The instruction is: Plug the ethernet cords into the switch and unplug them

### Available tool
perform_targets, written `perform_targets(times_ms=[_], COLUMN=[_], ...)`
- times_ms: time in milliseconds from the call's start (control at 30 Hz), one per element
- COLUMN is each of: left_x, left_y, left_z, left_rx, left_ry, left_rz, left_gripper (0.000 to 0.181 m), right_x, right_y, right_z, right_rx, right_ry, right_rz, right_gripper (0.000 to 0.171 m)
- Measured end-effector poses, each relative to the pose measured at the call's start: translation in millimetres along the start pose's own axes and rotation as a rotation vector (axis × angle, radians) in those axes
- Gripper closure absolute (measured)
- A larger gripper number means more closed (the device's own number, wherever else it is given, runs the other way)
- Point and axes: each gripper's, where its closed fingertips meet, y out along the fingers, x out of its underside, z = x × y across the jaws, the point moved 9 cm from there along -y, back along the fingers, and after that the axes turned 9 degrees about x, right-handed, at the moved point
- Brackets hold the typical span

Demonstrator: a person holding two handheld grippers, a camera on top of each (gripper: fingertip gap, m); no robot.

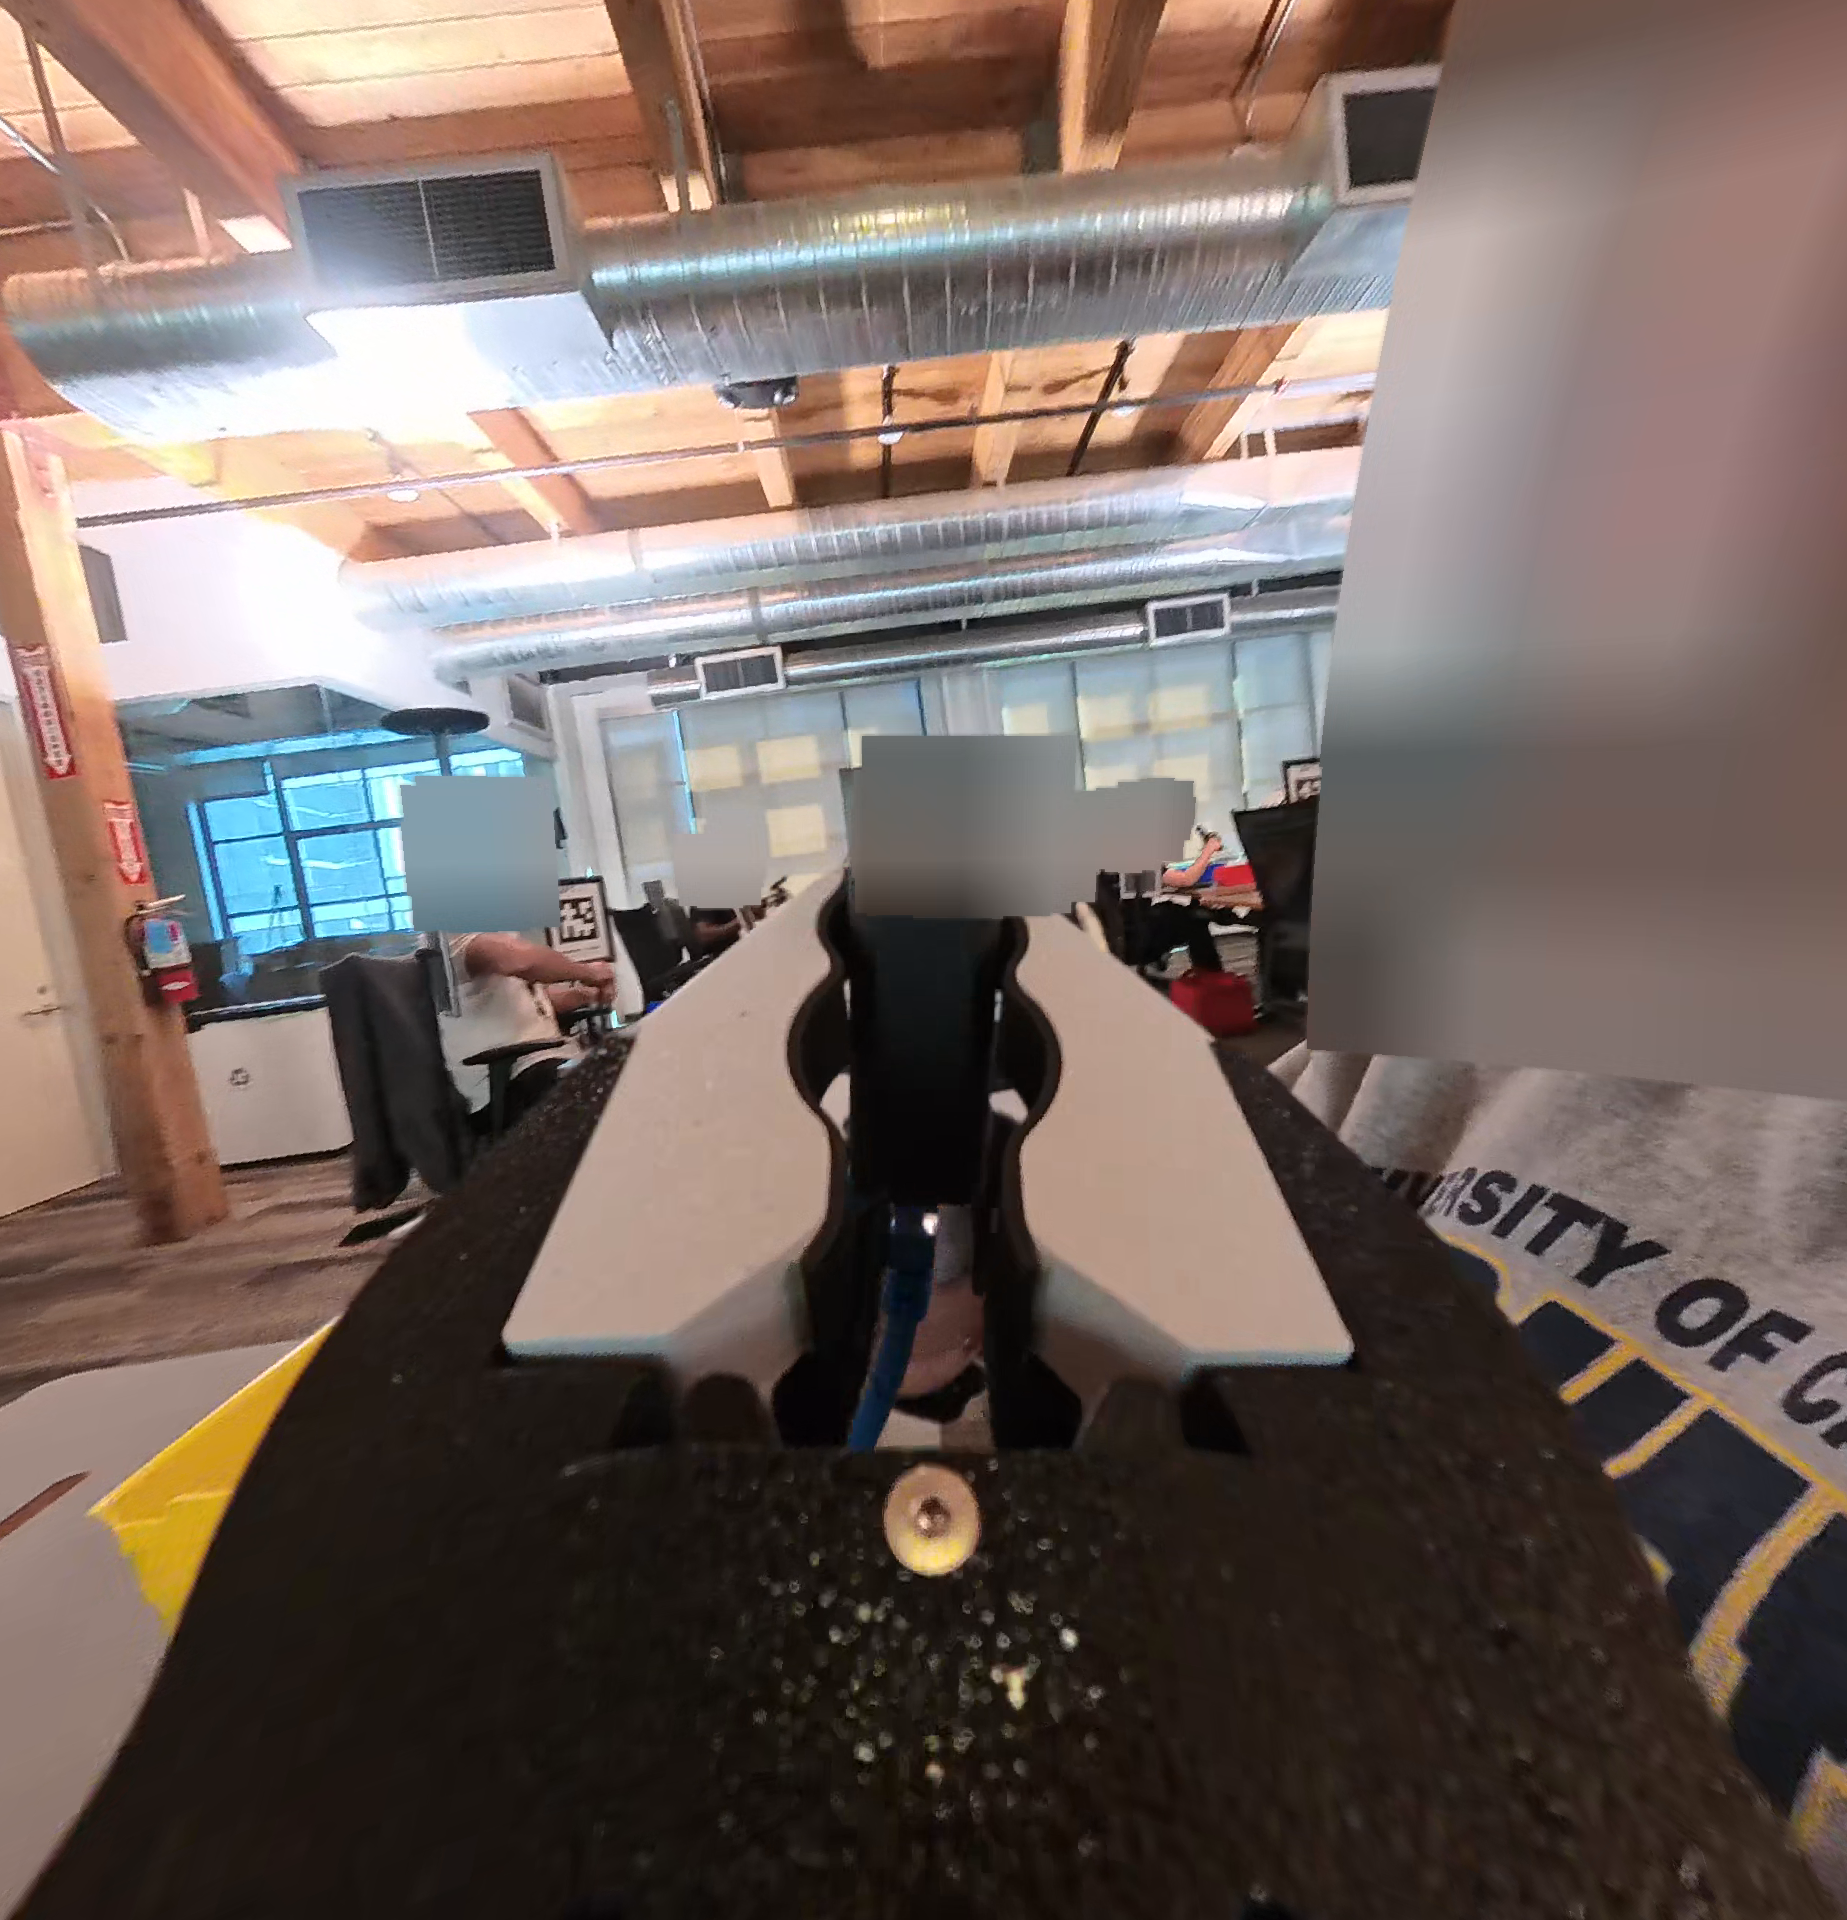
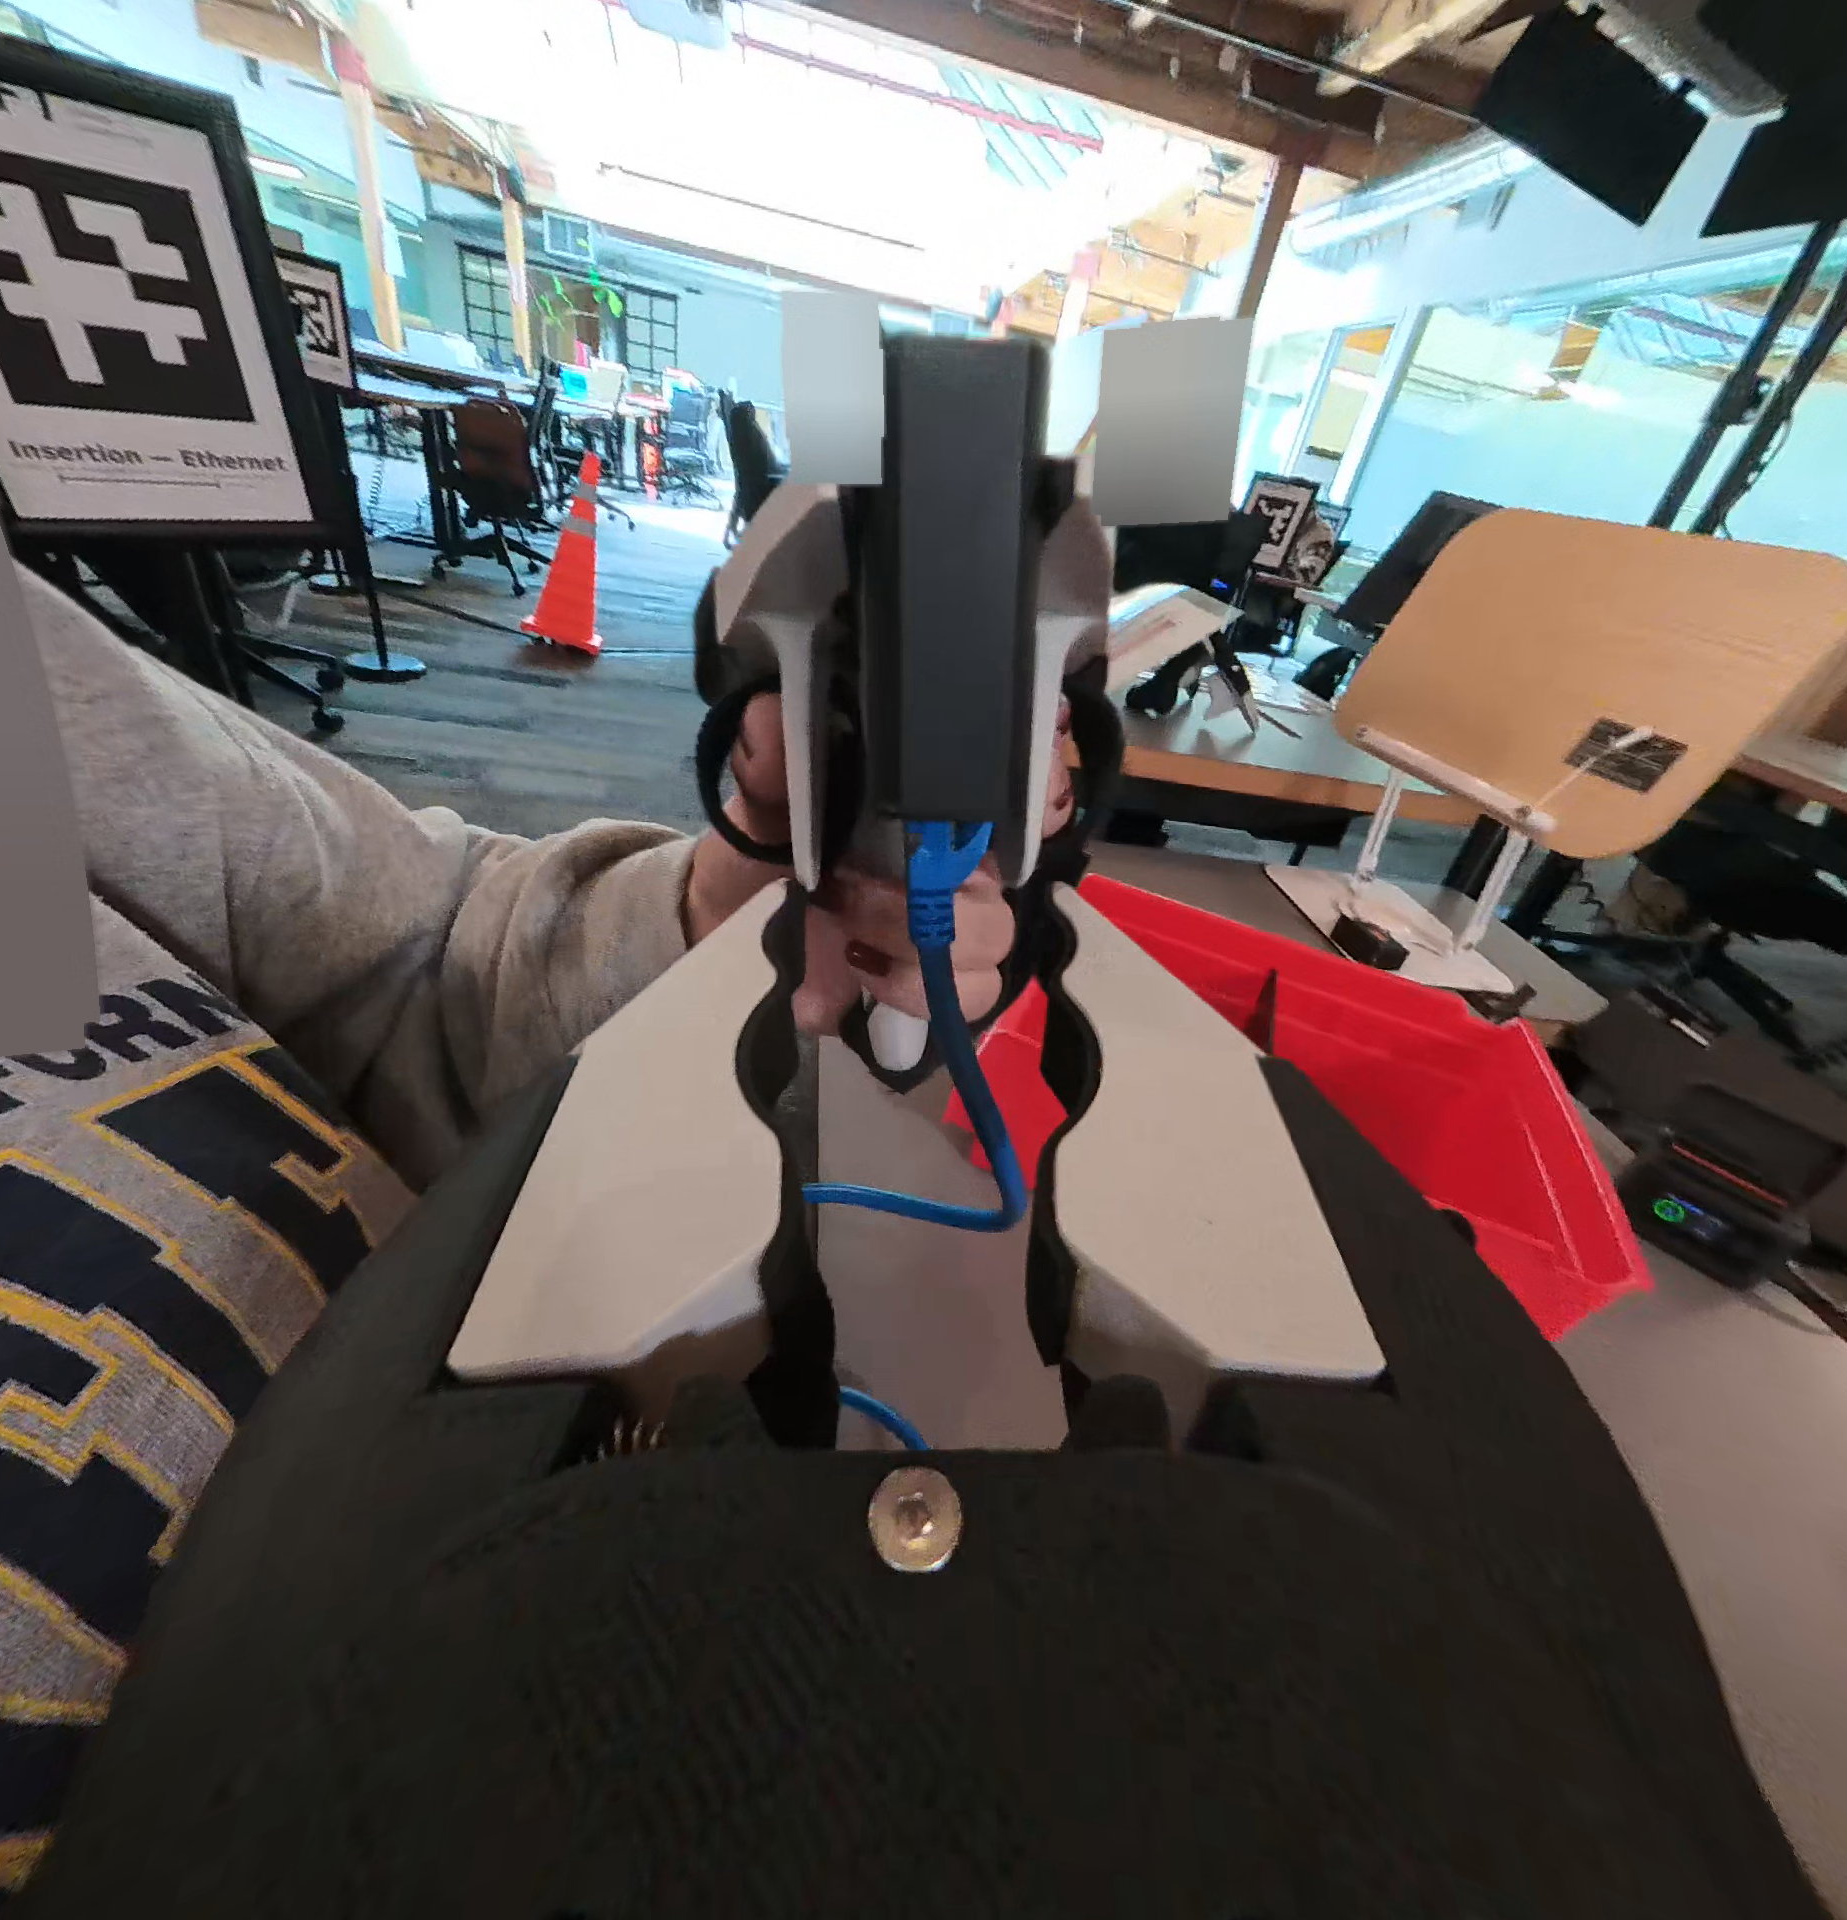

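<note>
My left gripper [image 1: 924, 914] is shut on the black switch [image 1: 919, 1060] and holds it up in the air, pointing forward and upward. A blue ethernet cord [image 1: 903, 1309] hangs from the switch's near end. In the right wrist view the switch [image 2: 955, 582] stands upright in the left gripper [image 2: 950, 520], held by a hand. The blue cord [image 2: 976, 1091] is plugged into the switch's bottom end. It droops down and loops between the fingers of my right gripper [image 2: 919, 914]. The right gripper is open just below the switch, with the cord's loop against its right finger.
A red bin [image 2: 1366, 1091] sits on the table to the right. A wooden board on a stand [image 2: 1584, 675] and a small black device [image 2: 1719, 1195] are beyond it. A marker sign [image 2: 119, 312] and an orange cone [image 2: 571, 561] stand at left. The person's grey sleeve [image 2: 327, 852] crosses the left. The gap from one gripper's tips to the other's is roughly 8 cm.
</note>
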Motion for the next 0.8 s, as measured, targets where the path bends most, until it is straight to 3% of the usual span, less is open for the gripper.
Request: perform_targets(times_ms=[133,167,200,367,500,633,700,800], left_x=[2.1,3.4,4.5,-0.8,-4.3,4.4,11.0,19.7], left_y=[0.1,1.0,1.7,-3.0,-10.3,-7.7,-3.6,3.0], left_z=[-0.2,0.3,1.0,3.8,4.7,11.0,14.2,17.6], left_rx=[0.060,0.077,0.089,0.110,0.017,-0.094,-0.157,-0.203], left_ry=[-0.058,-0.064,-0.060,0.056,0.274,0.594,0.756,0.870], left_rz=[0.030,0.025,0.012,-0.146,-0.443,-0.848,-1.028,-1.165], left_gripper=[0.160,0.160,0.160,0.158,0.158,0.156,0.157,0.158], right_x=[5.2,6.8,7.5,0.7,-7.9,-9.3,-7.6,-6.2], right_y=[5.2,5.5,4.9,-6.4,-21.1,-29.0,-29.8,-29.6], right_z=[-3.0,-3.5,-4.2,0.4,7.9,7.0,5.5,2.8], right_rx=[-0.013,-0.005,0.001,0.088,0.269,0.446,0.489,0.493], right_ry=[0.004,-0.017,-0.054,-0.253,-0.501,-0.842,-0.968,-1.046], right_rz=[-0.034,-0.045,-0.050,-0.177,-0.318,-0.488,-0.545,-0.560], right_gripper=[0.137,0.157,0.166,0.166,0.165,0.165,0.166,0.166])
